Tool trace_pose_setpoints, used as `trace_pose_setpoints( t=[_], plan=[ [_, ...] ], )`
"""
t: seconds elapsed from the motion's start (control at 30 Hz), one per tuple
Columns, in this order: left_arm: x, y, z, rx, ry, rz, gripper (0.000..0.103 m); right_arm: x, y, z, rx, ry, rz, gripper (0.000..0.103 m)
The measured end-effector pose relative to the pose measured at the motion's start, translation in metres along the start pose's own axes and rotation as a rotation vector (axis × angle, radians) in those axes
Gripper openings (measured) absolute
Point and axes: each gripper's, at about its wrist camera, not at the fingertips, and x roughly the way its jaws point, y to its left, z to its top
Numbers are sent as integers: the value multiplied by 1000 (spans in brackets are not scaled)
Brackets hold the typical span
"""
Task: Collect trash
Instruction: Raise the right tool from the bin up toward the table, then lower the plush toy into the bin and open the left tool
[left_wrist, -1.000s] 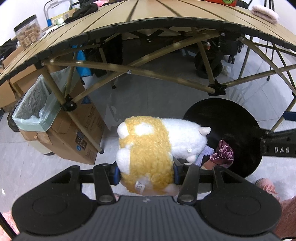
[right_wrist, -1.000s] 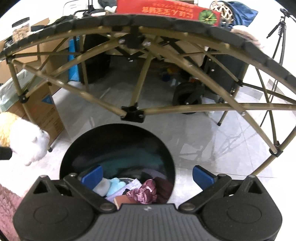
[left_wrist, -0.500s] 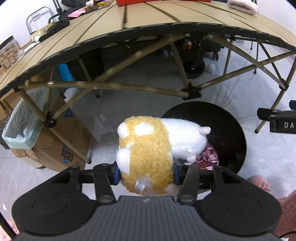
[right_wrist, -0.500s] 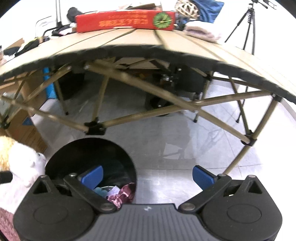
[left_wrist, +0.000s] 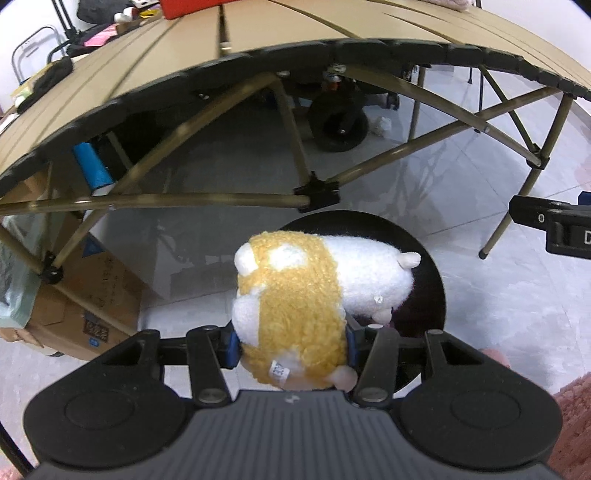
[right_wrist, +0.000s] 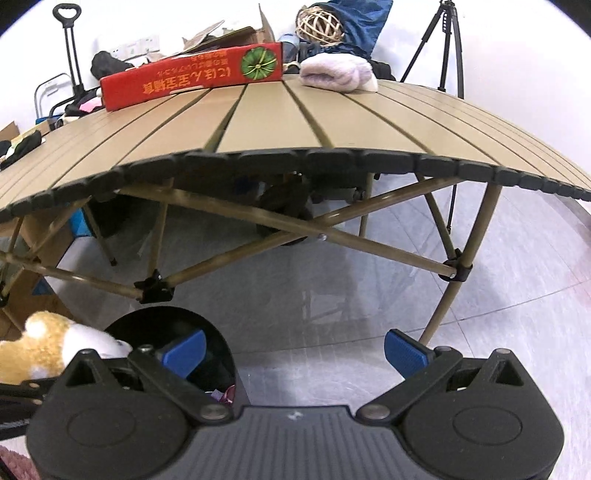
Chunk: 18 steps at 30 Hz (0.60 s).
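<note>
Plush toy (left_wrist: 303, 295), clamped in left tongs (left_wrist: 290, 349), overhangs bin rim (left_wrist: 441, 291).

The long red cardboard box (right_wrist: 192, 75) on the slatted tan desk (right_wrist: 295, 125) carries yellow printed characters, upside down and not legible. The white tag (left_wrist: 279, 369) on the yellow-and-white plush toy (left_wrist: 310, 295) is too small to read.

The plush toy (left_wrist: 295, 314) hides most of the black bin (left_wrist: 424, 258) and its contents.

Left gripper (left_wrist: 290, 345) clamping plush toy (left_wrist: 306, 295), above black bin (left_wrist: 428, 280), beside folding table (left_wrist: 258, 48)
</note>
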Motion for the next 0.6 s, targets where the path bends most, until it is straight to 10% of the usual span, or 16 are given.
trace_pose_setpoints(
  t=[0.6],
  plan=[
    [47,-26,18,-20,147,-71,51,12,-9,0,34,35,-38,103]
  ],
)
